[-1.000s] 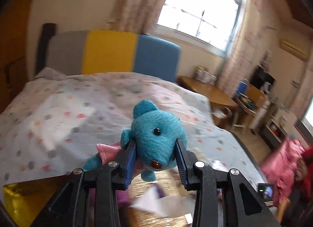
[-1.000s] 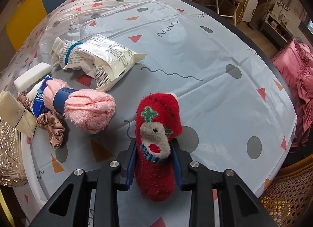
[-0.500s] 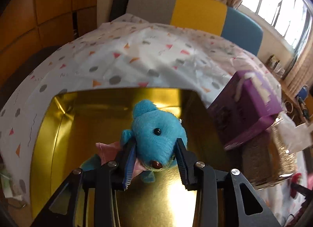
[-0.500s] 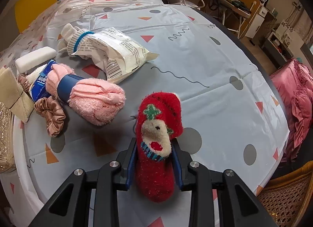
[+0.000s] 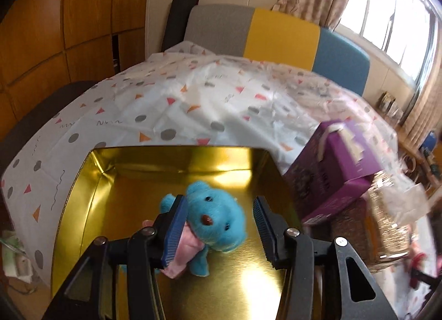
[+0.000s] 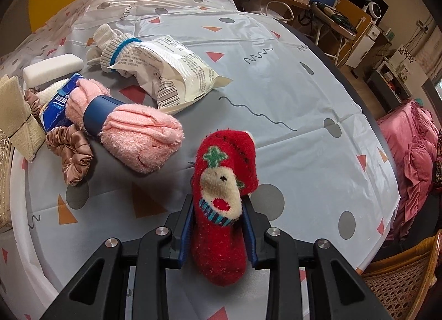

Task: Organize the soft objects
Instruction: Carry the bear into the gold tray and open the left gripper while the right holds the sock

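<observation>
Two fuzzy toys: blue bear [image 5: 214,219], red sock [image 6: 223,209].

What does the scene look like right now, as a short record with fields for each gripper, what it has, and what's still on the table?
left gripper: jaws just opening, right pad clear of the blue bear
bear: over the gold tin
right gripper: shut on the red sock
on the table: pink socks, scrunchie, white packet

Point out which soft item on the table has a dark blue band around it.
The pink fluffy sock roll, left of the held red sock; the scrunchie has none.
</observation>
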`<control>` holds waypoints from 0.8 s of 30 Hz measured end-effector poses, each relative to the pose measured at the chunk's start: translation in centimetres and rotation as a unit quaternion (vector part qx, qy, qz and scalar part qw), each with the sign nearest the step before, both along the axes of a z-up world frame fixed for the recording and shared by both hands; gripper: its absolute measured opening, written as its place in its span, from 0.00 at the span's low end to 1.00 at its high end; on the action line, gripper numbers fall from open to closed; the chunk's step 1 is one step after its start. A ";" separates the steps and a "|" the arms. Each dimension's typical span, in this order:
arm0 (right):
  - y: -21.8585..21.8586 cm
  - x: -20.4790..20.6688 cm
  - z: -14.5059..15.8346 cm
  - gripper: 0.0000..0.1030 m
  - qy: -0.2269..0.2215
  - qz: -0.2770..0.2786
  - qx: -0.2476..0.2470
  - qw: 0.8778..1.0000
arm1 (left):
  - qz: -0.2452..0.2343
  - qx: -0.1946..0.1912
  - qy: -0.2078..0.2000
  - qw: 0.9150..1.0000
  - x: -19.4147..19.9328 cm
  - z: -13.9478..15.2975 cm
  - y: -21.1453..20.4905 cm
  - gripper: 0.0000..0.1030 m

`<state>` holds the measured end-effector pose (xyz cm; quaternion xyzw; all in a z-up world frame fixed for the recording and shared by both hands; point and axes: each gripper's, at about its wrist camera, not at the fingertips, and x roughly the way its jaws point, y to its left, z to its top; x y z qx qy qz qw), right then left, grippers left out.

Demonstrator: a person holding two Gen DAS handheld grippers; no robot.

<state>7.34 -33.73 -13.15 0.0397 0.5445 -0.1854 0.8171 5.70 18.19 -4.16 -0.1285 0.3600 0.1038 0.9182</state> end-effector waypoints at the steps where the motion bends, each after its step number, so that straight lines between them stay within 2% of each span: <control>1: 0.0 0.1 0.0 0.30 0.000 0.000 0.000 1.000 | 0.001 -0.003 -0.007 1.000 -0.3 0.4 0.0 0.49; 13: -0.3 0.2 0.1 0.29 0.002 0.006 -0.004 1.000 | -0.001 0.004 -0.079 0.997 -4.1 5.8 -1.1 0.50; 19: 0.2 0.2 0.2 0.28 0.001 0.013 -0.011 1.000 | 0.011 0.008 -0.091 0.996 -6.1 6.9 -0.2 0.53; 24: 0.8 0.2 0.4 0.26 -0.005 0.024 -0.012 1.000 | 0.042 0.012 -0.097 0.994 -8.4 7.2 1.9 0.55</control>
